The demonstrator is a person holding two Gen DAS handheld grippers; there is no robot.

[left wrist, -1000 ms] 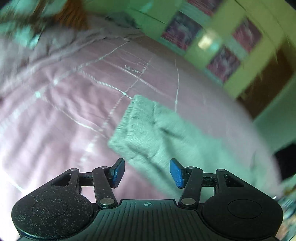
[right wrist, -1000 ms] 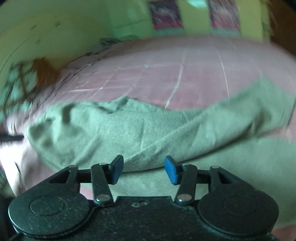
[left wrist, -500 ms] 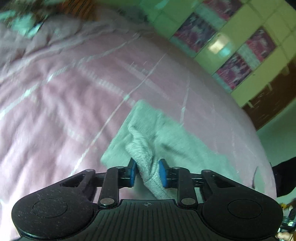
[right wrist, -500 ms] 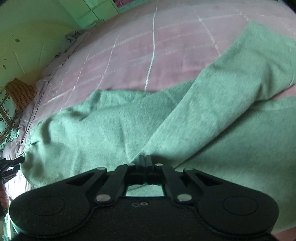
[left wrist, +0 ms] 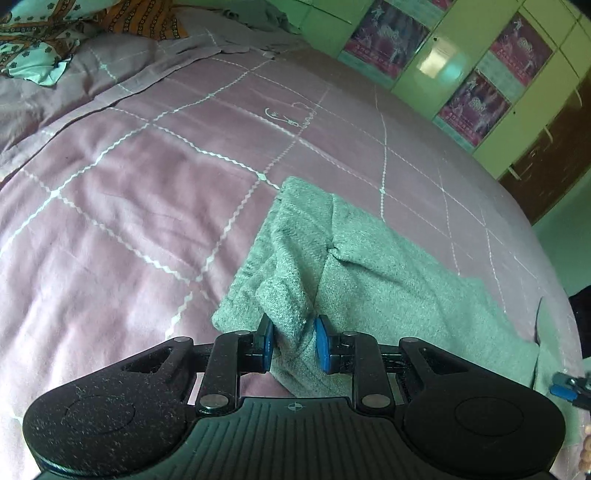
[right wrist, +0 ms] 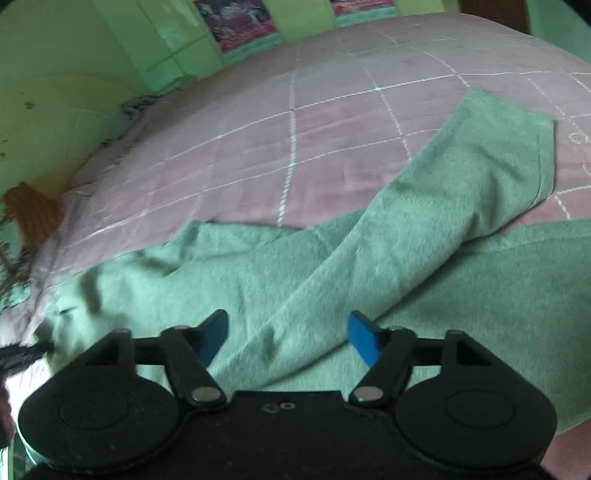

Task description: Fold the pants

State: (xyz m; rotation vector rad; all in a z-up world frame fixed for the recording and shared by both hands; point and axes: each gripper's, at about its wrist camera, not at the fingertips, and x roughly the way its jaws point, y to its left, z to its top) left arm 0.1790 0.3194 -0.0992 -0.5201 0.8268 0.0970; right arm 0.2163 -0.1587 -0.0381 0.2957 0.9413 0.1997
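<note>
Grey-green pants (left wrist: 388, 266) lie spread across a mauve quilted bed (left wrist: 129, 203). My left gripper (left wrist: 293, 341) is shut on a bunched-up fold at the pants' narrow end, with cloth pinched between both blue pads. In the right wrist view one leg (right wrist: 461, 192) lies folded diagonally over the rest of the pants (right wrist: 221, 266). My right gripper (right wrist: 288, 338) hovers over that leg's near edge. Its jaws are opening and the blue pads stand clear of the cloth. A blue tip of the right gripper (left wrist: 565, 389) shows at the left view's right edge.
A teal and orange patterned pillow (left wrist: 44, 33) lies at the bed's head. Green cupboards with posters (left wrist: 461, 74) and a dark wooden door (left wrist: 554, 155) stand beyond the far side. The quilt stretches bare left of the pants.
My left gripper closed on the pants' end and has kept hold. My right gripper shut fully over the folded leg, then opened wide again; the leg now lies flat.
</note>
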